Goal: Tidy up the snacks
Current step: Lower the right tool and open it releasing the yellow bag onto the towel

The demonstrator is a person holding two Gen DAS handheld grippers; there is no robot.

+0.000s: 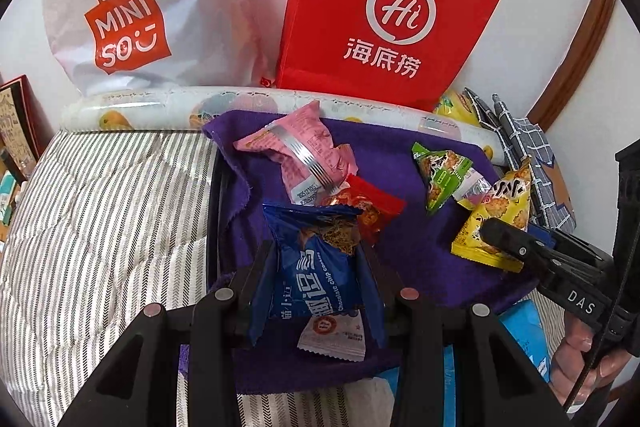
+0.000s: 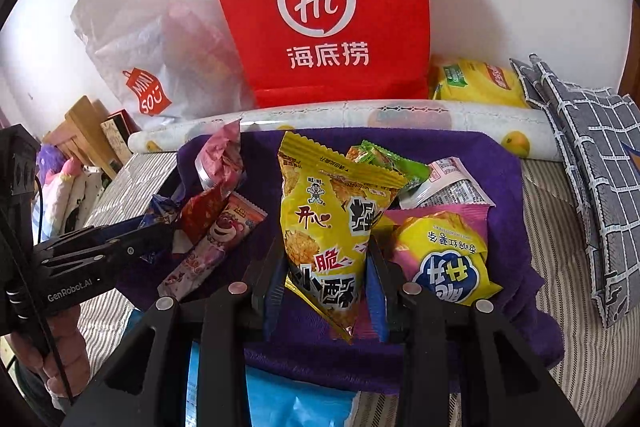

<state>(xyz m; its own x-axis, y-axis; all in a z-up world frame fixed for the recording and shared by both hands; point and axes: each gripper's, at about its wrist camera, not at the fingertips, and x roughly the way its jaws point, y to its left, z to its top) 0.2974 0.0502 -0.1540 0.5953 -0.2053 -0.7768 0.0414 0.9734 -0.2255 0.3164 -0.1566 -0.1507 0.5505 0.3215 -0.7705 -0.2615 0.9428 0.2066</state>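
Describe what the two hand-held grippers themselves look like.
Both are matte black with angular, ribbed fingers and round silver screw heads. The left hand-held gripper carries white "GenRobot.AI" lettering; the right hand-held gripper reads "DAS". A thin black cable trails by each handle, gripped by a bare hand.

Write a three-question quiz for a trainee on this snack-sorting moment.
1. True or false: the left gripper is closed on a blue chocolate chip cookie packet.
2. What does the right gripper hold: A) a pink packet, B) a yellow rice cracker packet, C) a green packet?
3. Fill in: the snacks lie on a ___ cloth in front of the red Haidilao bag.

Key: 1 true; 2 B; 3 purple.
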